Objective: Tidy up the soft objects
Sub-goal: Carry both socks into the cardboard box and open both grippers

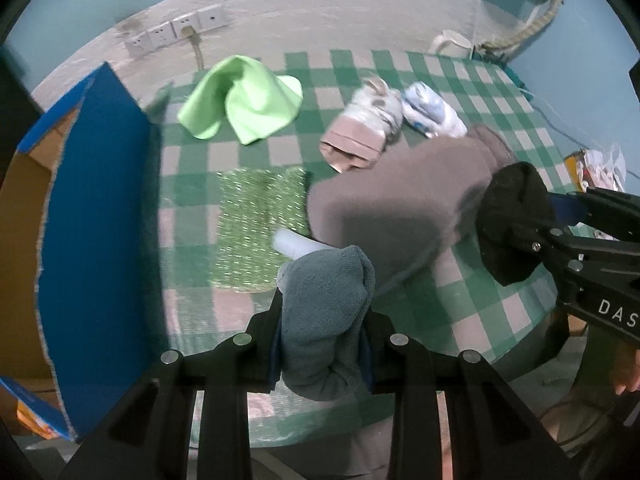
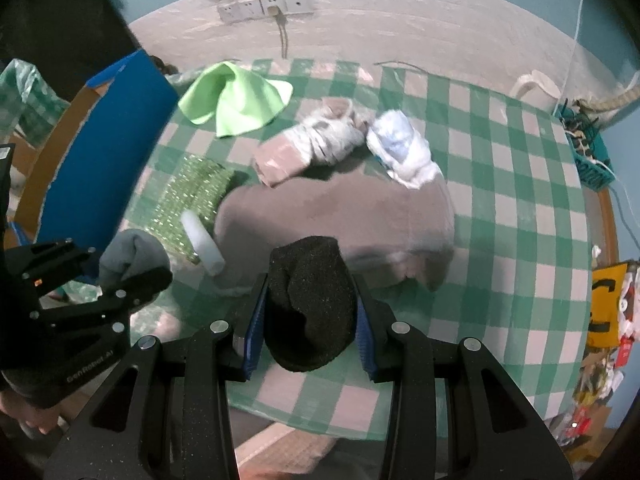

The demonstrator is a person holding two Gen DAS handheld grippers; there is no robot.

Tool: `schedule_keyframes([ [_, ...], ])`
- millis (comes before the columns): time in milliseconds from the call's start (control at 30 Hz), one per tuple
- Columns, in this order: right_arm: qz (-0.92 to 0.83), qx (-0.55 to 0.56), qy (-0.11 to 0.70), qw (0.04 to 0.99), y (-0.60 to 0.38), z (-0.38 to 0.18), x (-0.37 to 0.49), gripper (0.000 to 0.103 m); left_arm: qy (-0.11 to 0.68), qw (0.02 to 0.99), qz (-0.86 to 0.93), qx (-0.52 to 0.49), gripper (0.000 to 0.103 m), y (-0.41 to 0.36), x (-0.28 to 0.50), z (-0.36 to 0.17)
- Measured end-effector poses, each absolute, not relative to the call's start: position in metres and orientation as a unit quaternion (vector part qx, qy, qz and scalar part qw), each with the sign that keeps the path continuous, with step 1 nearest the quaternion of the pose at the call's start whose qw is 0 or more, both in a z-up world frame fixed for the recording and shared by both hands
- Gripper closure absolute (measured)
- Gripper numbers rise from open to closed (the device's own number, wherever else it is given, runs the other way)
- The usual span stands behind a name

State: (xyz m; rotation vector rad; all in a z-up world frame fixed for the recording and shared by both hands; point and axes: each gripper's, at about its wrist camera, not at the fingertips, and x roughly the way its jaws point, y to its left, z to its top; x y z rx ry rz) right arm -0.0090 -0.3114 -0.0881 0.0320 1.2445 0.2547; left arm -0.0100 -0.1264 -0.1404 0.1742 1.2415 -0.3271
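The left claw pinches a rolled grey-blue sock above the near edge of the green-checked tabletop, close to the open blue cardboard box on its left. The right claw clamps a black sock over the tabletop's near side. Behind them lie a brown towel, a sparkly green cloth, a white roll, a lime cloth and two bundled sock pairs.

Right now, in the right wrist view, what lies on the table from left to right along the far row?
Light green cloth → beige folded cloth → grey-white bundle → white-and-blue bundle → white cup.
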Motion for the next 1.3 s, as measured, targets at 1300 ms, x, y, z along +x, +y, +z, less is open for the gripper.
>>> schedule_keyframes([
  [1300, 0.27, -0.039, 0.513, 0.814, -0.137, -0.003, 0.05, 0.065, 0.492, 0.87, -0.025, 0.029, 0.073, 0.024, 0.002, -0.053],
])
